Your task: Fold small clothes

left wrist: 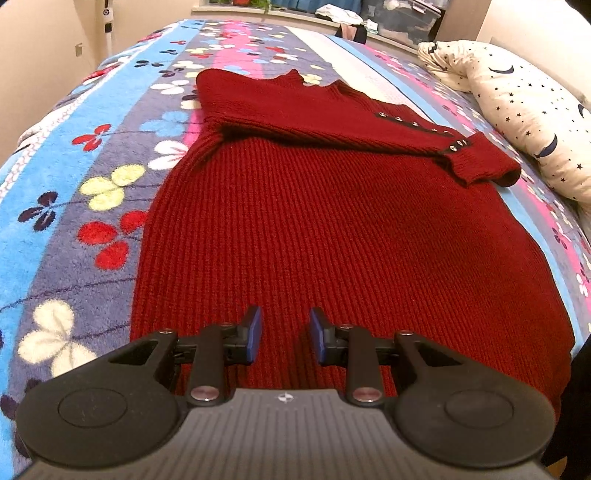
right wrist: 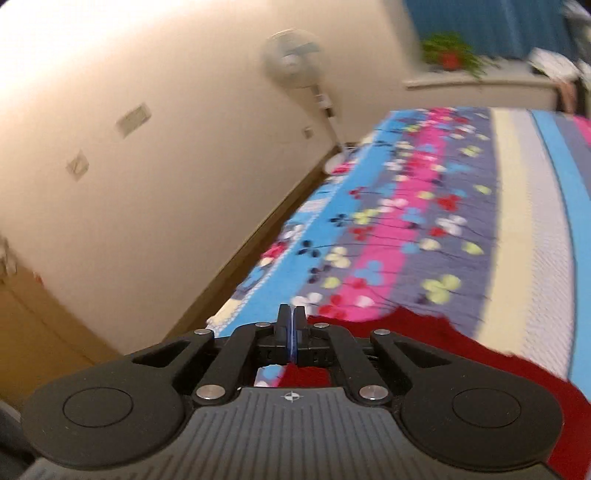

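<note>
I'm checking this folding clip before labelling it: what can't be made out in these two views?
- Red sweater: near hem hidden behind the left gripper in the left wrist view.
- Right gripper: pads together; whether knit is pinched is unclear, its own body hides it.
- Right wrist view: motion blur smears the fan.
- Far sill clutter: too small.

Left gripper [left wrist: 284,334] open above red sweater [left wrist: 332,229], sleeve [left wrist: 369,129] folded across, on floral blanket [left wrist: 74,177]

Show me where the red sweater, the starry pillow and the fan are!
red sweater [left wrist: 332,236]: left wrist view, middle of its ribbed body.
starry pillow [left wrist: 528,103]: left wrist view, its cream top with stars.
fan [right wrist: 293,59]: right wrist view, its round blurred head.
</note>
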`<state>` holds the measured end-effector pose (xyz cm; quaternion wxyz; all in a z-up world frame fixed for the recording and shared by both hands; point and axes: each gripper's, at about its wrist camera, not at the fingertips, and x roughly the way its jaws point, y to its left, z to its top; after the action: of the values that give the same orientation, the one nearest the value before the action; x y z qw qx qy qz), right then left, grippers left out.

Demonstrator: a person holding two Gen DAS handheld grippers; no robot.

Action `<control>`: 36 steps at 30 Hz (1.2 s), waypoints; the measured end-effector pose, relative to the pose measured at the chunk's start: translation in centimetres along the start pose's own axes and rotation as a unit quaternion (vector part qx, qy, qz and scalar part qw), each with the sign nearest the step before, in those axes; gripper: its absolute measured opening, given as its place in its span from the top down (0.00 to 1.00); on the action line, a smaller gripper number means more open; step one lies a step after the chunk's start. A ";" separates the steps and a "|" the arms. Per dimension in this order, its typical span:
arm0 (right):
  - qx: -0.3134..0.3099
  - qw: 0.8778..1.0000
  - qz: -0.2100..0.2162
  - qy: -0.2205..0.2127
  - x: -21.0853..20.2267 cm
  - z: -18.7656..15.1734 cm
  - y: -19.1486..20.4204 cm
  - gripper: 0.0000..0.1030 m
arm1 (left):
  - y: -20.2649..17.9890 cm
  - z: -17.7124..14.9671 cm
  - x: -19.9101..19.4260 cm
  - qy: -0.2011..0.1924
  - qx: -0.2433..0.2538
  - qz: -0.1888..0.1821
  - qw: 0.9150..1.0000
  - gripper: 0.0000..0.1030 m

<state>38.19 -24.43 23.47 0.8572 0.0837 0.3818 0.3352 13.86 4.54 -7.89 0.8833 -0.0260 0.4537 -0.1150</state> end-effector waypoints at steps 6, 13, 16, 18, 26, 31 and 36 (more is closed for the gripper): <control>0.062 0.994 -0.074 -0.051 -1.5 -6.9 -3.1 0.57 | 0.2 0.1 -0.1 -0.001 -0.005 -0.005 1.000 0.69; 0.312 0.923 -0.211 -0.083 -3.4 -24.8 -14.8 0.62 | -0.7 0.3 0.2 -0.003 0.007 -0.007 1.000 0.69; 0.400 0.880 -0.239 -0.090 -2.6 -30.1 -18.4 0.62 | -0.7 0.1 0.3 -0.001 0.011 -0.004 1.000 0.69; 0.437 0.859 -0.241 -0.113 -2.0 -32.1 -19.9 0.62 | -0.5 0.1 0.3 0.000 0.008 -0.005 1.000 0.69; 0.413 0.854 -0.278 -0.149 0.8 -30.1 -19.2 0.89 | -0.4 0.2 0.5 0.003 0.007 -0.009 1.000 0.69; 0.400 0.850 -0.252 -0.234 0.4 -24.4 -12.9 0.90 | -0.1 0.4 0.7 0.004 0.000 -0.015 1.000 0.69; 0.429 0.842 -0.102 -0.310 4.2 -19.0 -5.1 0.90 | 0.1 0.3 0.7 0.006 -0.003 -0.017 1.000 0.69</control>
<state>29.34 -27.78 5.68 0.8387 0.5033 0.2078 0.0051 14.45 4.44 -8.26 0.8785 -0.0359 0.4586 -0.1288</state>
